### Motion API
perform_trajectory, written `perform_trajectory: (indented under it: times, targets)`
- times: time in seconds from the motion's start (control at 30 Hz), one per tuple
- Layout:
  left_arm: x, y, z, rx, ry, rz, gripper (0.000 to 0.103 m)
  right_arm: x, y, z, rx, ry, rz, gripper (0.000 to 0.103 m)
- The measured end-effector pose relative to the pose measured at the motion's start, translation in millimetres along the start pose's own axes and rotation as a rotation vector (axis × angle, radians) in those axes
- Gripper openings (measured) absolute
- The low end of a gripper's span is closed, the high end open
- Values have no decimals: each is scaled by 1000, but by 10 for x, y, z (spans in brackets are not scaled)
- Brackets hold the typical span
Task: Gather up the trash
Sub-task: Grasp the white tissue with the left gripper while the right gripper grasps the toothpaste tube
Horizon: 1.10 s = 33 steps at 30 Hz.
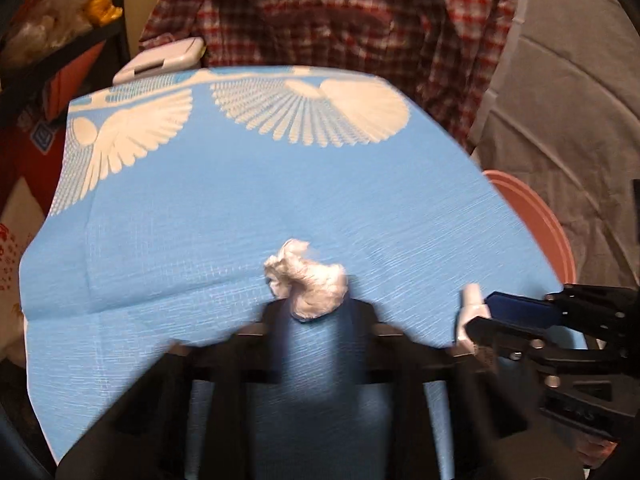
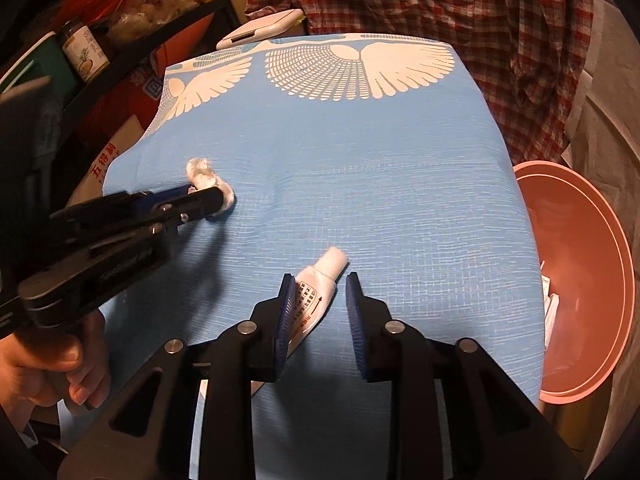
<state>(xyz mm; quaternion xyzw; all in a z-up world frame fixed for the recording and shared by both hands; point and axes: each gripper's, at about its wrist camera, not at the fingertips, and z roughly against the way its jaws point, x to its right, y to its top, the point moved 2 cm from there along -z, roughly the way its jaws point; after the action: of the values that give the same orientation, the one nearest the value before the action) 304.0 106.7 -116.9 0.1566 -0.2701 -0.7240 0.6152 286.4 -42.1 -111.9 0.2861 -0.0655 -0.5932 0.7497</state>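
White crumpled tissue (image 2: 208,182) lies on the blue tablecloth (image 2: 360,184), left gripper (image 2: 218,200) clamped onto its near end. Farther right, the right gripper (image 2: 320,312) stands unclenched around a small white tube (image 2: 320,280), one pad (image 2: 286,320) touching it. Just off the table's right edge sits a pink bin (image 2: 592,280).

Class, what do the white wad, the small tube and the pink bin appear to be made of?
White wad: crumpled tissue or thin plastic wrap, soft and wrinkled; unclear which. Small tube: smooth white plastic, printed label, screw cap. Pink bin: moulded plastic, matte, with a smooth rim.
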Motion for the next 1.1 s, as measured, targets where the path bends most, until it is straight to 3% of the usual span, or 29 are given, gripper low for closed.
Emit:
perform_trajectory:
  times: [0.27,0.43,0.47,0.67,0.77,0.8,0.87,1.1]
  targets:
    - [-92,-207,491,8,10,-53,11,-9,22,5,-8,20,-26,15]
    - [-305,-638,534,-124,19,-54,11,-85,-3,54,-12,20,-22,7]
    - [-307,-714,526,-142,24,-70,11,-101,-17,65,-12,21,-18,0]
    - [-248,-794,632,-179,19,-81,11,-117,-93,60,-37,24,-41,1]
    - [-255,-845,636,-211,16,-77,11,-156,-83,69,-37,11,-41,11]
    - [-279,-861,629,-221,21,-71,11,-155,-79,68,-35,2,-45,34]
    - [-320,-900,633,-224,32,-58,11,-194,-67,67,-20,-17,-39,54]
    - [-411,-858,583,-188,44,-21,11,-316,-41,-88,-23,-103,33,52]
